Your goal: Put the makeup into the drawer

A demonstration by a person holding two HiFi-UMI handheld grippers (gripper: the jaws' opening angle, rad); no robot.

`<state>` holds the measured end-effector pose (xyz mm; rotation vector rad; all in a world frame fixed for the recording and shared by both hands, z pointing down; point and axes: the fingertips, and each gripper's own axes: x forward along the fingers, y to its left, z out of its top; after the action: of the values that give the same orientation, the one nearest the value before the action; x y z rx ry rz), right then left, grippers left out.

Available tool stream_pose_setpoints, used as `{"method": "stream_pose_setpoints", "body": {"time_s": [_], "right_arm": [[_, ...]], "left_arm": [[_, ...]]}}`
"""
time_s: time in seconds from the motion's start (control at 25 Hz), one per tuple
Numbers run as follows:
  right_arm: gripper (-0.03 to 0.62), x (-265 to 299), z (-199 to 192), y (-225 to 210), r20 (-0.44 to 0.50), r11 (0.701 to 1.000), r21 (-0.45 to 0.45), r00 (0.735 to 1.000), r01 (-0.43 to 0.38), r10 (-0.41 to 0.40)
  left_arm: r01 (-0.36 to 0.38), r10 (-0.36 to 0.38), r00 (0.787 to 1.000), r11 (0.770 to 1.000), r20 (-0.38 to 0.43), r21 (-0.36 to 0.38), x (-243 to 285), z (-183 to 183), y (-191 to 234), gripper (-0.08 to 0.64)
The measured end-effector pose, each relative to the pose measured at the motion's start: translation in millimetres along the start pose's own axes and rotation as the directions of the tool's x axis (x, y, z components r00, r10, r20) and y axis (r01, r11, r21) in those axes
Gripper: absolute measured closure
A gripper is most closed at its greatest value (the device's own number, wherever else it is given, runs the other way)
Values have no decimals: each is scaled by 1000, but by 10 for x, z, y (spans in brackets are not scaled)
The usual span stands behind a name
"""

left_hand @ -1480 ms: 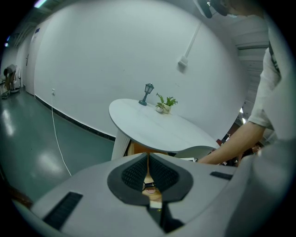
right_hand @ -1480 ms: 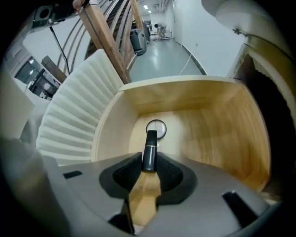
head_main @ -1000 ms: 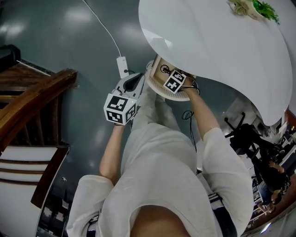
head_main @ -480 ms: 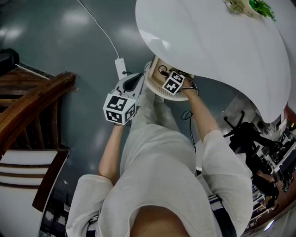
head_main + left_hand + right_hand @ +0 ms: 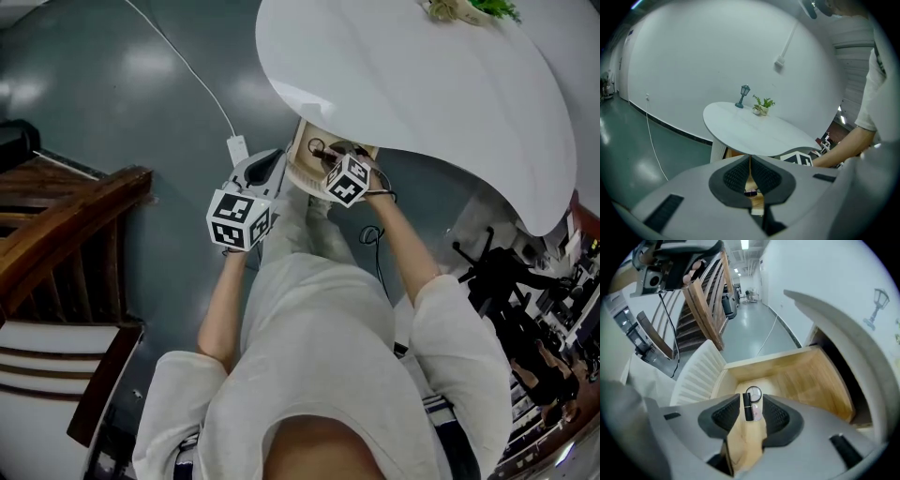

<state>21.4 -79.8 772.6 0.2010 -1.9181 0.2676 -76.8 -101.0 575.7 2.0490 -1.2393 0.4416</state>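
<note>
The smooth white oval counter (image 5: 422,84) fills the head view's upper right. Beneath its edge the pale, grainy wooden drawer (image 5: 801,376) stands open. The right gripper (image 5: 751,400) hangs above it, fingers half apart and closing on nothing. The left gripper (image 5: 750,161) has ribbed fingers together, empty. The glossy black lipstick (image 5: 747,407) and round compact (image 5: 753,393) lie on the drawer floor, so probably only shutting the drawer remains.

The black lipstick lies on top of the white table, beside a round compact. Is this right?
Not quite. The black lipstick lies inside the open wooden drawer under the white table, not on top of it; the round compact is beside it. The right gripper view shows this.
</note>
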Motion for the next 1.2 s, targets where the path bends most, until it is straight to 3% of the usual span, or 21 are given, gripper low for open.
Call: {"method": "stream_pose_setpoints", "body": {"time_s": [0.24, 0.4, 0.6, 0.8, 0.84, 1.2], "right_arm": [[460, -518, 56, 42, 127, 989, 145, 990, 39, -58], [485, -941, 61, -16, 243, 944, 328, 962, 42, -127], [525, -1505, -94, -120, 347, 854, 518, 899, 53, -267], [571, -2081, -313, -297, 386, 786, 609, 823, 112, -416], [594, -2191, -348, -319, 388, 777, 617, 809, 128, -441], [597, -3116, -532, -395, 435, 730, 644, 675, 229, -595]], "left_arm": [[3, -4, 1000, 999, 20, 38, -85, 100, -225, 543], [7, -10, 999, 998, 38, 63, -134, 175, -392, 545], [10, -15, 998, 996, 58, 87, -178, 218, -610, 545], [8, -17, 996, 993, 84, 116, -221, 287, -826, 544], [7, -18, 996, 993, 90, 121, -247, 303, -863, 543], [-13, -16, 987, 983, 158, 185, -480, 511, -1215, 545]]}}
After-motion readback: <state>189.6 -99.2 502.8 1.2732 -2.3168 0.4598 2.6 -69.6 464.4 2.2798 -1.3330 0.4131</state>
